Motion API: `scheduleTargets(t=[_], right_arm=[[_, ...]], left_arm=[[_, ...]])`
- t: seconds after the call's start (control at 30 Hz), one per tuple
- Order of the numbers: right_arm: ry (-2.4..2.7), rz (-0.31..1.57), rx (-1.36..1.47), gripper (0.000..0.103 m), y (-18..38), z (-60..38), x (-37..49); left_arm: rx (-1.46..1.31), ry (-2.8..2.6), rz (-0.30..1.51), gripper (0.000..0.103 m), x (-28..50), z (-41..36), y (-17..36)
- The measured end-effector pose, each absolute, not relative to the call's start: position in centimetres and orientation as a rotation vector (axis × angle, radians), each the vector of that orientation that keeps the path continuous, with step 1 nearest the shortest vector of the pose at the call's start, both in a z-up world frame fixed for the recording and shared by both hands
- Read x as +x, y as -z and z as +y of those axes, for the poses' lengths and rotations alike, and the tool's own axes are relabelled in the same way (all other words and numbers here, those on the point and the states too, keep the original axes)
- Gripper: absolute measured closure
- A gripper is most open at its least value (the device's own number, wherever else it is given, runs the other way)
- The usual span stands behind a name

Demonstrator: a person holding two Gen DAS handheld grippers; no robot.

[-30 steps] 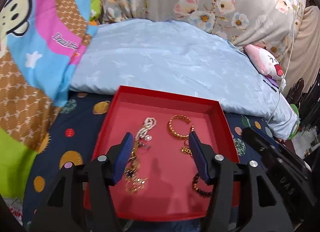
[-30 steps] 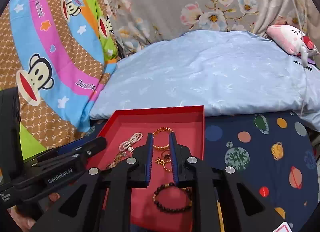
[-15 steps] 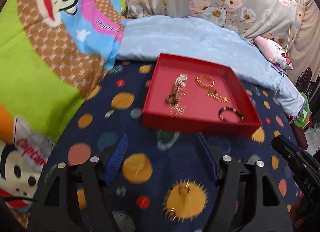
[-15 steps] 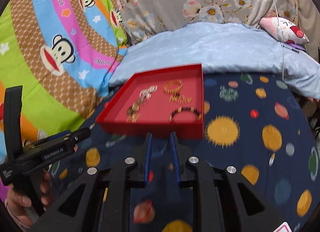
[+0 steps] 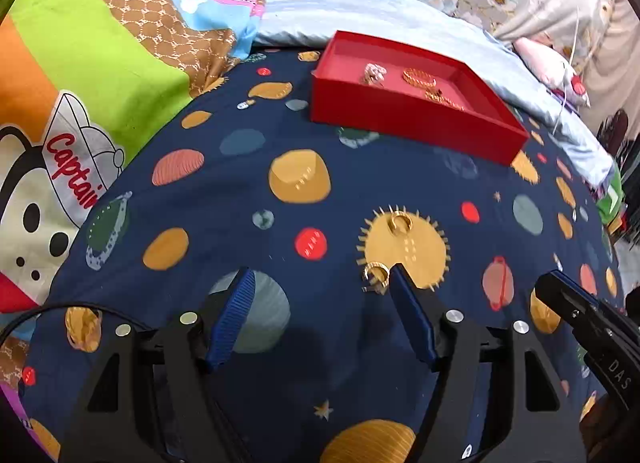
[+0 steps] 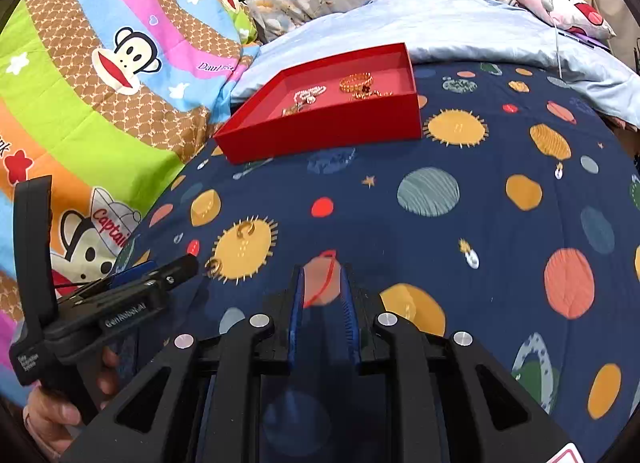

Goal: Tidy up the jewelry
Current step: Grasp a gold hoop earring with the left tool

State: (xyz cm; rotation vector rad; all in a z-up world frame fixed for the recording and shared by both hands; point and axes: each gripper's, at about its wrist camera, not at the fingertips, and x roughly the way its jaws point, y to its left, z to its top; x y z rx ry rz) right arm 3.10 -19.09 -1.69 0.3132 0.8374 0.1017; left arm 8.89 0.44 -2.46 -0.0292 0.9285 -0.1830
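Note:
A red tray (image 5: 400, 119) holds a pearl piece (image 5: 374, 73), a gold bangle (image 5: 418, 77) and a gold chain (image 5: 444, 97); it also shows in the right wrist view (image 6: 320, 131). Two gold rings lie on the navy planet sheet: one (image 5: 400, 222) on a yellow sun print, one (image 5: 376, 275) just left of my left gripper's right fingertip. My left gripper (image 5: 320, 283) is open and empty over the sheet. My right gripper (image 6: 322, 283) is narrowly open and empty above a thin red string (image 6: 326, 275). Both rings show in the right wrist view (image 6: 245, 230) (image 6: 213, 265).
A cartoon monkey blanket (image 5: 100, 43) lies to the left. A light blue pillow (image 6: 460, 31) lies behind the tray, with a pink plush toy (image 6: 568, 11) at the far right. Small silver bits (image 6: 472, 257) lie on the sheet at the right.
Both grippers have pulled back from the tray toward the near side of the bed. The tray now sits far ahead, and the loose rings have come into view.

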Motion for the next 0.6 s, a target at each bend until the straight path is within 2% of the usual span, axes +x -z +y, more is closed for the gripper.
scheduleTargets(t=[0.37,0.6], right_arm=[[-0.101,0.856,0.301,0.084,2.3,-18.1,2.0],[-0.099,0.848,0.284,0.074,2.0,-17.8,2.0]], left_arm=[[-0.014,0.176,0.941,0.036,7.8,-0.5,2.8],[-0.037,0.161,0.929,0.035,7.7,0.6,2.3]])
